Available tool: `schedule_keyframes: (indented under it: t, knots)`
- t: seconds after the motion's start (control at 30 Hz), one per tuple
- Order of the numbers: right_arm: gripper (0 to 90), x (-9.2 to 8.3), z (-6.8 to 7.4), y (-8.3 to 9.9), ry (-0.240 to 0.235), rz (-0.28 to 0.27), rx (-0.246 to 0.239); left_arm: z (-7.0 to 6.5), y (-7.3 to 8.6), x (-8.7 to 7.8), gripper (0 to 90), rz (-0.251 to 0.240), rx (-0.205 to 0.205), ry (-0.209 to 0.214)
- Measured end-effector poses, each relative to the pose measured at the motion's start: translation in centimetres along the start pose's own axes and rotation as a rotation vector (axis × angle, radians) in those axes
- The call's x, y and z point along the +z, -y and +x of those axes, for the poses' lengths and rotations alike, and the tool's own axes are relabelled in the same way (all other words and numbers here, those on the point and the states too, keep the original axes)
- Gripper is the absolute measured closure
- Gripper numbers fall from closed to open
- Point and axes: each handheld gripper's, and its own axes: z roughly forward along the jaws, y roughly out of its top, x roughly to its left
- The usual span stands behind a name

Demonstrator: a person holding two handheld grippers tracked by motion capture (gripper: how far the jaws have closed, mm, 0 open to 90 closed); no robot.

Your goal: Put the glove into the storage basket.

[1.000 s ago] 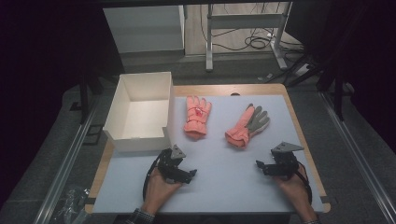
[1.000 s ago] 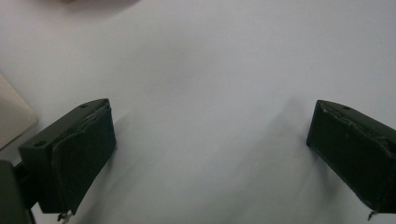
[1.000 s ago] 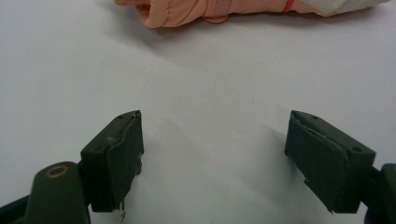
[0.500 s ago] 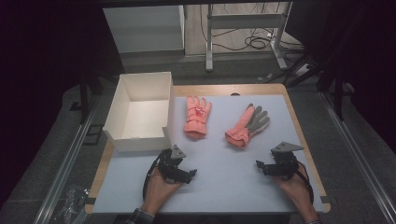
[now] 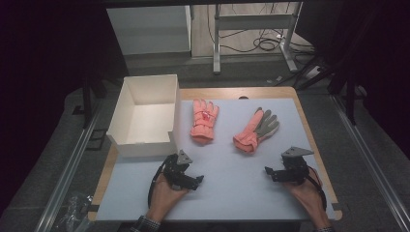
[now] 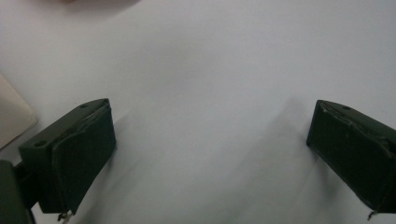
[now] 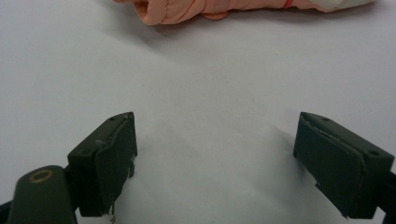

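Observation:
Two salmon-pink gloves lie flat on the pale mat. One glove [image 5: 204,120] is back up beside the white box [image 5: 142,149]. The other glove [image 5: 255,129] lies to its right with its grey palm showing; its cuff [image 7: 187,9] runs along the top of the right gripper view. My left gripper [image 5: 191,180] rests on the mat near the front edge, below the box, open [image 6: 210,144] over bare mat. My right gripper [image 5: 270,173] sits at the front right, short of the grey-palmed glove. Its jaws have just been opening and stand wide [image 7: 215,149] with nothing between them.
The box is open-topped and stands at the table's back left; its corner [image 6: 11,121] shows at the left of the left gripper view. The wooden table edge [image 5: 309,130] frames the mat. Beyond the table are a metal stand [image 5: 251,29] and floor cables.

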Motion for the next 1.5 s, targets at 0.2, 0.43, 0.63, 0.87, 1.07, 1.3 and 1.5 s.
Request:
schedule_keyframes:
  t: [0.2, 0.43, 0.63, 0.87, 1.07, 1.3, 1.5]
  knots:
    - [15.0, 0.0, 0.1, -0.4, -0.006, 0.009, 0.014, 0.0, 0.0, 0.0, 1.3, 0.000, -0.001, 0.000]
    - [15.6, -0.1, 0.0, -1.2, -0.011, -0.002, 0.020, 0.0, 0.0, 0.0, 1.3, -0.001, -0.005, 0.001]
    - [16.0, 0.0, -0.2, -2.3, -0.029, -0.011, 0.025, 0.0, 0.0, 0.0, 1.3, -0.001, -0.002, 0.000]
    - [15.9, 0.4, -0.5, -3.1, -0.039, -0.019, 0.037, 0.0, 0.0, 0.0, 1.3, 0.000, -0.005, 0.001]
    - [16.0, 1.0, -0.6, -4.1, -0.040, -0.008, 0.027, 0.0, 0.0, 0.0, 1.3, -0.001, -0.002, 0.000]
    - [17.4, 1.5, -1.1, -5.3, -0.037, -0.005, 0.017, 0.0, 0.0, 0.0, 1.3, -0.001, 0.000, 0.000]
    - [20.9, 1.7, -1.9, -6.9, -0.023, -0.031, 0.020, 0.0, 0.0, 0.0, 1.3, -0.003, -0.002, -0.001]
